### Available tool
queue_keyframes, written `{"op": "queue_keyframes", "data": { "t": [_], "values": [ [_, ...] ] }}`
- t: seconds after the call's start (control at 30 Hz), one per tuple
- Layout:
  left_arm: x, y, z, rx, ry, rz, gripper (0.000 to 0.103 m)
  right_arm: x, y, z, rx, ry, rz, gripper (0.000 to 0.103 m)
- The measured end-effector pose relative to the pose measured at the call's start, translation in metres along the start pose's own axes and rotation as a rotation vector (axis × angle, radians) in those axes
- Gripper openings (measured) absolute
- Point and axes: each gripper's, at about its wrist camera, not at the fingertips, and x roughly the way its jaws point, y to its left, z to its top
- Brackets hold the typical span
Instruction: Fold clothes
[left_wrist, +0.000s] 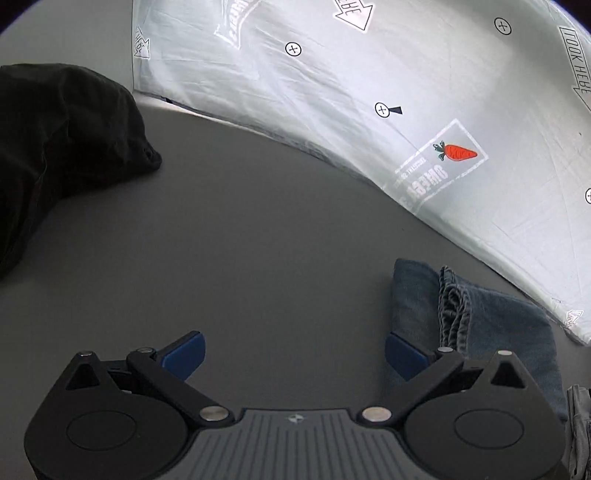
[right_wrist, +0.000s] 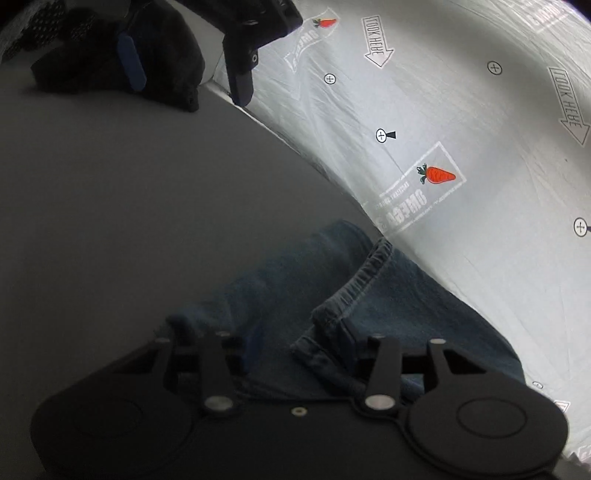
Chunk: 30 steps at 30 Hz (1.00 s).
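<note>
My left tool (left_wrist: 293, 352) hung spread, empty; right tool's (right_wrist: 295, 354) tips hid in the folded blue denim jeans (right_wrist: 295, 288) beside the white printed sheet (right_wrist: 461, 110) — grip unclear. I judged: flatten that hem squarely.

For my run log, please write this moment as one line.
left gripper: open, above table | right gripper: over jeans, fingers hidden | black garment: unfolded

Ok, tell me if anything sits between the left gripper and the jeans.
Nothing visible does. The left gripper hangs open over bare grey table, with the folded jeans just beside its right finger. The black garment lies far off on the other side.
</note>
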Motion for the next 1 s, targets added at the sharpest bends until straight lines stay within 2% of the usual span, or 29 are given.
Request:
{"op": "queue_keyframes", "data": {
  "t": [0.1,0.17,0.27,0.4,0.5,0.6,0.63,0.7,0.87,1.0],
  "values": [
    [-0.004,0.005,-0.017,0.037,0.055,-0.049,0.102,-0.011,-0.034,-0.010,0.093,0.034,-0.077,0.058],
    [0.003,-0.012,-0.022,0.087,0.084,-0.088,0.102,-0.019,-0.056,-0.016,0.154,0.057,-0.128,0.059],
    [0.014,-0.042,-0.018,0.159,0.101,-0.173,0.102,-0.030,-0.090,-0.026,0.247,0.091,-0.205,0.068],
    [0.031,-0.080,-0.018,0.219,0.130,-0.289,0.102,-0.024,-0.122,-0.066,0.275,0.222,-0.341,0.070],
    [0.053,-0.104,-0.018,0.247,0.159,-0.309,0.102,-0.019,-0.139,-0.090,0.348,0.280,-0.366,0.070],
    [0.072,-0.121,-0.018,0.236,0.192,-0.323,0.102,-0.009,-0.152,-0.104,0.398,0.296,-0.379,0.071],
    [0.080,-0.126,-0.018,0.241,0.202,-0.320,0.102,-0.006,-0.157,-0.107,0.414,0.298,-0.377,0.073],
    [0.089,-0.136,-0.022,0.283,0.194,-0.268,0.102,0.004,-0.163,-0.111,0.431,0.290,-0.343,0.073],
    [0.106,-0.151,-0.036,0.373,0.175,-0.167,0.102,0.017,-0.162,-0.109,0.311,0.246,-0.269,0.073],
    [0.111,-0.157,-0.048,0.433,0.138,-0.110,0.103,0.007,-0.167,-0.111,0.305,0.215,-0.211,0.074]
  ]
}}
